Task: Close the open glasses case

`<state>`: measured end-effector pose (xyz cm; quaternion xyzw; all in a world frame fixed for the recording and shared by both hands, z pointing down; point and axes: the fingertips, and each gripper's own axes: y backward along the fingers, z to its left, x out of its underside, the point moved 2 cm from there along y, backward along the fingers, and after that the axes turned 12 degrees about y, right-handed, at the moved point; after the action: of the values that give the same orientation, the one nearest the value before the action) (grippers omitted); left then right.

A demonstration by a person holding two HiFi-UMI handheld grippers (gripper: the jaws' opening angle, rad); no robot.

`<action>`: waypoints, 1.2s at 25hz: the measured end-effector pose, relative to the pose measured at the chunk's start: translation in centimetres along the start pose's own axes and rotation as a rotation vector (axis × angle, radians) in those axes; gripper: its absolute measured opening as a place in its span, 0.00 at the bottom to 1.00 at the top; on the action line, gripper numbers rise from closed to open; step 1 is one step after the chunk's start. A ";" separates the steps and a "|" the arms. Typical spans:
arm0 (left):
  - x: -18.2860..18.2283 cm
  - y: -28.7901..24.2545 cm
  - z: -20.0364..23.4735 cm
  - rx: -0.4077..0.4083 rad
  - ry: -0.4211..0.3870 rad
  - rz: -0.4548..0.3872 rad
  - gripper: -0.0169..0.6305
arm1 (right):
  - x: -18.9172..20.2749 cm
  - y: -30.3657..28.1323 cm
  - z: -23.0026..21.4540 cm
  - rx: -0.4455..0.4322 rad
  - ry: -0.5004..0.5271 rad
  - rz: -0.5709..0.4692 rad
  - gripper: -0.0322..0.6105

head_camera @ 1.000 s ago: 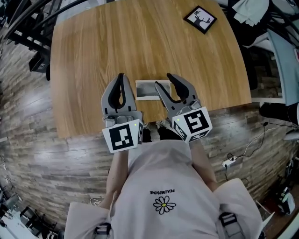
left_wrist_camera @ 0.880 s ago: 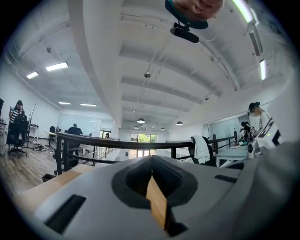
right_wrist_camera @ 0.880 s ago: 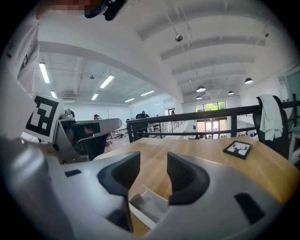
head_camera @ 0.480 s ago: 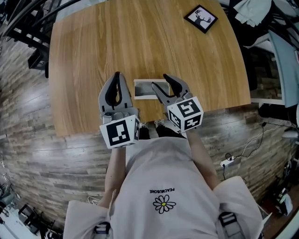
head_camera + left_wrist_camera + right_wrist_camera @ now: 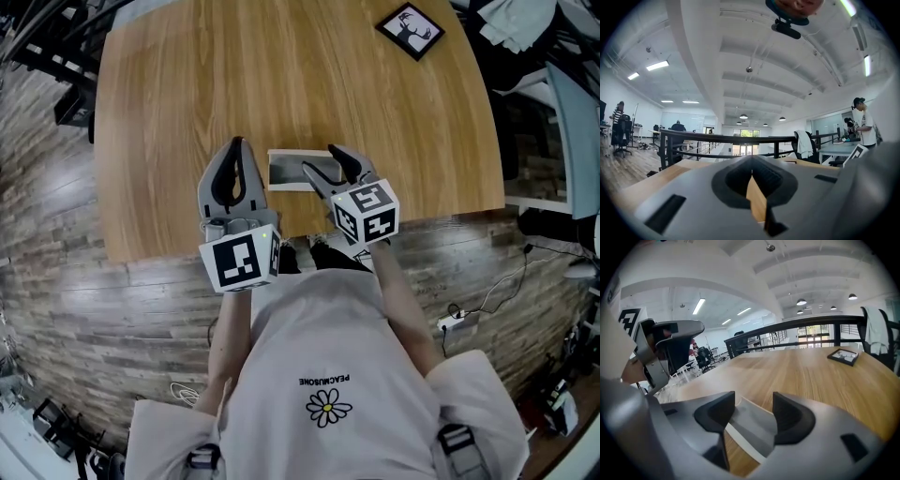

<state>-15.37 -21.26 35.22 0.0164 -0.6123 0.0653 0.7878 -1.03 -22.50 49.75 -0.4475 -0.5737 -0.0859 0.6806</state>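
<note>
The open glasses case (image 5: 289, 171), grey inside with a white rim, lies flat near the front edge of the wooden table (image 5: 187, 94). My right gripper (image 5: 323, 160) hangs tilted down over the case's right end. Its jaws have just been opening and stand wide apart. In the right gripper view the case (image 5: 750, 425) shows in the gap of the right gripper (image 5: 752, 404), with neither pad pressing on it. My left gripper (image 5: 237, 142) is shut and empty, just left of the case. In the left gripper view the left gripper (image 5: 752, 161) points level across the room.
A black-framed deer picture (image 5: 411, 28) lies at the table's far right corner, also visible as the picture (image 5: 843, 356) in the right gripper view. A dark railing runs beyond the table. The person stands at the table's front edge over a wood-plank floor (image 5: 56, 281).
My right gripper has dropped and tipped down toward the case, and its jaws have spread wider. The left gripper has stayed where it was.
</note>
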 end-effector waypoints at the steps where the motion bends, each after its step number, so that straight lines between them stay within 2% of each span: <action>1: 0.1 0.1 0.1 -0.002 -0.001 0.001 0.05 | 0.2 -0.1 0.0 -0.001 -0.003 0.006 0.43; 21: 0.4 0.6 0.2 -0.007 0.003 0.006 0.05 | 1.8 -0.3 0.3 -0.017 0.004 0.064 0.43; 30: 0.8 0.4 0.5 -0.008 0.011 0.014 0.05 | 3.0 1.0 2.1 -0.053 -0.003 0.085 0.43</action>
<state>-15.66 -20.83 36.08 0.0089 -0.6082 0.0684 0.7908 -0.96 -19.24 51.66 -0.4896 -0.5528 -0.0713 0.6705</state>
